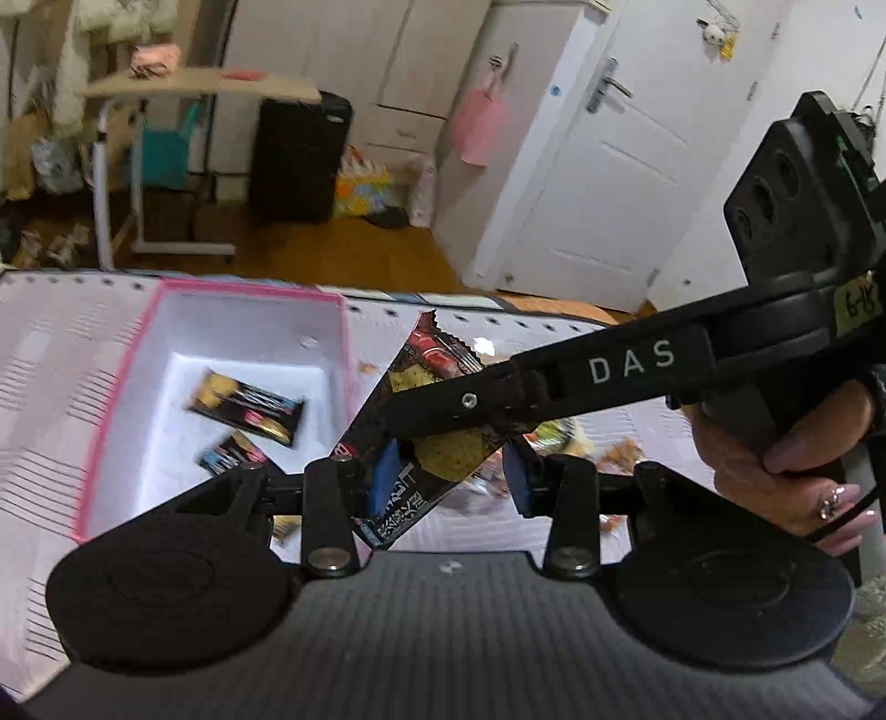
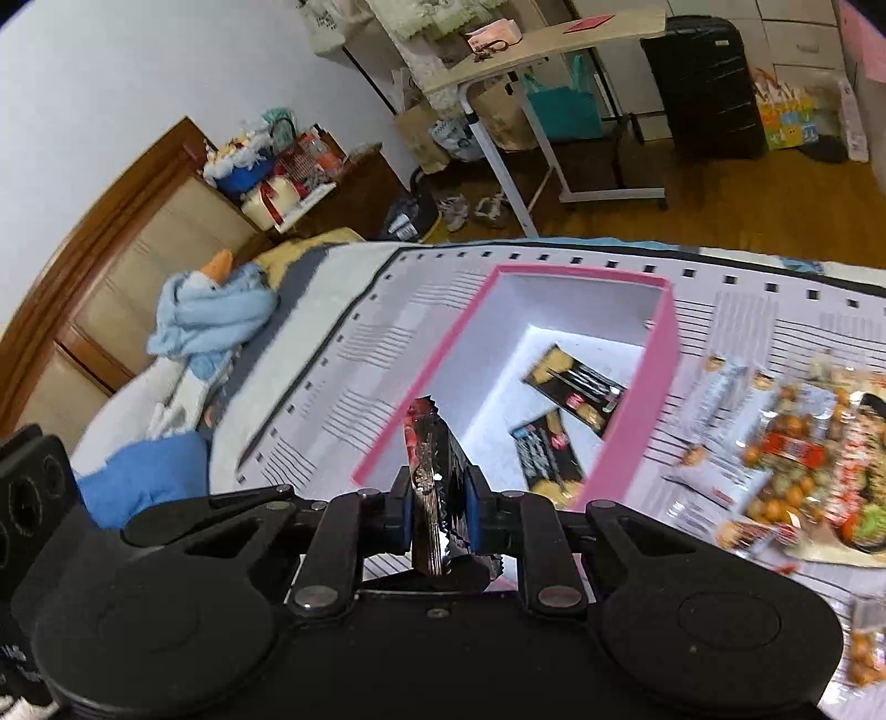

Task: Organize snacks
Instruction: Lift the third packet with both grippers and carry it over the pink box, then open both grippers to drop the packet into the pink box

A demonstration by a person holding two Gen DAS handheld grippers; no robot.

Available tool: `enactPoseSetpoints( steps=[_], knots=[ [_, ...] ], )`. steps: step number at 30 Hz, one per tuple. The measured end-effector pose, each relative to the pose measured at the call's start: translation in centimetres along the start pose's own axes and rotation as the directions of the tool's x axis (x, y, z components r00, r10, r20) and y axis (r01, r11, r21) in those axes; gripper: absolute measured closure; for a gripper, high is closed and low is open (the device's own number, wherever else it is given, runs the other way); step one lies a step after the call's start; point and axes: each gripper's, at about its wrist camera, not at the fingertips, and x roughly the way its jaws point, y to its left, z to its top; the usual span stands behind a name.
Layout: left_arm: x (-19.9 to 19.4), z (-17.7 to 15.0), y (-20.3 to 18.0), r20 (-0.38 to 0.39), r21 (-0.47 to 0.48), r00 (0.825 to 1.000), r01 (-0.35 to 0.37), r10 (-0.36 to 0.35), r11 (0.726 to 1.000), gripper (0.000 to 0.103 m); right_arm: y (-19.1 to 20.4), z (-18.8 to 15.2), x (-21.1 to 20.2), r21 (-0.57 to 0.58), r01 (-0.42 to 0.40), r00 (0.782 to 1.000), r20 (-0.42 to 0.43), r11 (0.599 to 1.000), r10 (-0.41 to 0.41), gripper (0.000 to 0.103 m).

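Note:
My right gripper (image 2: 440, 509) is shut on a black cracker packet (image 2: 429, 459), seen edge-on and standing up between its blue pads. In the left wrist view that right gripper (image 1: 393, 410) reaches in from the right, clamping the same packet (image 1: 426, 354) just right of the pink-rimmed white box (image 1: 166, 310). The packet's lower end hangs between the fingers of my left gripper (image 1: 449, 476), whose pads stand apart without pressing on it. Two similar packets (image 2: 576, 387) (image 2: 548, 448) lie inside the box (image 2: 581, 274).
A heap of mixed snack packets (image 2: 786, 443) lies on the patterned bedspread (image 2: 387, 332) right of the box. A hand (image 1: 775, 454) grips the right gripper's handle. A blue cloth bundle (image 2: 210, 315) sits at the left. Beyond the bed stands a rolling table (image 2: 554, 33).

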Motion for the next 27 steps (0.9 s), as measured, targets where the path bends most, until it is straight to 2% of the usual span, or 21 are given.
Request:
enactPoseSetpoints(
  steps=[5, 11, 12, 14, 17, 20, 22, 27],
  knots=[
    [1.6, -0.1, 3.2, -0.028, -0.016, 0.997, -0.070, 0.069, 0.997, 0.064, -0.9, 0.1, 5.4, 0.055, -0.028, 0.999, -0.028, 0.998, 0.030, 0.081],
    [5.4, -1.3, 7.3, -0.116, -0.006, 0.980, -0.165, 0.163, 0.986, 0.064, -3.3, -0.9, 11.4, 0.129, -0.056, 0.997, -0.053, 0.990, 0.063, 0.081],
    [6.2, -1.5, 7.9, -0.138, -0.007, 0.975, -0.174, 0.171, 0.985, 0.064, -3.6, -1.0, 12.1, 0.122, -0.050, 0.996, -0.066, 0.991, 0.058, 0.080],
    [7.4, -1.9, 8.9, -0.180, -0.027, 0.968, -0.180, 0.172, 0.983, 0.064, -3.9, -1.1, 12.5, 0.091, 0.002, 0.996, -0.087, 0.996, 0.006, 0.070],
    [8.3, -2.2, 9.4, -0.227, -0.045, 0.957, -0.198, 0.182, 0.979, 0.061, -3.4, -1.0, 11.2, 0.000, 0.067, 0.995, -0.080, 0.998, -0.067, 0.062],
    [8.1, -2.1, 9.0, -0.210, -0.027, 0.956, -0.213, 0.203, 0.977, 0.052, -2.7, -0.6, 8.3, -0.116, 0.138, 0.989, -0.042, 0.984, -0.144, 0.050],
    [7.3, -1.8, 8.5, -0.190, -0.028, 0.960, -0.213, 0.204, 0.977, 0.050, -2.7, -0.4, 6.1, -0.151, 0.162, 0.986, -0.026, 0.975, -0.168, 0.050],
    [5.2, -0.7, 6.0, -0.131, -0.014, 0.972, -0.200, 0.197, 0.980, 0.047, -4.9, 0.0, 0.0, -0.154, 0.212, 0.977, 0.044, 0.965, -0.207, 0.050]
  ],
)
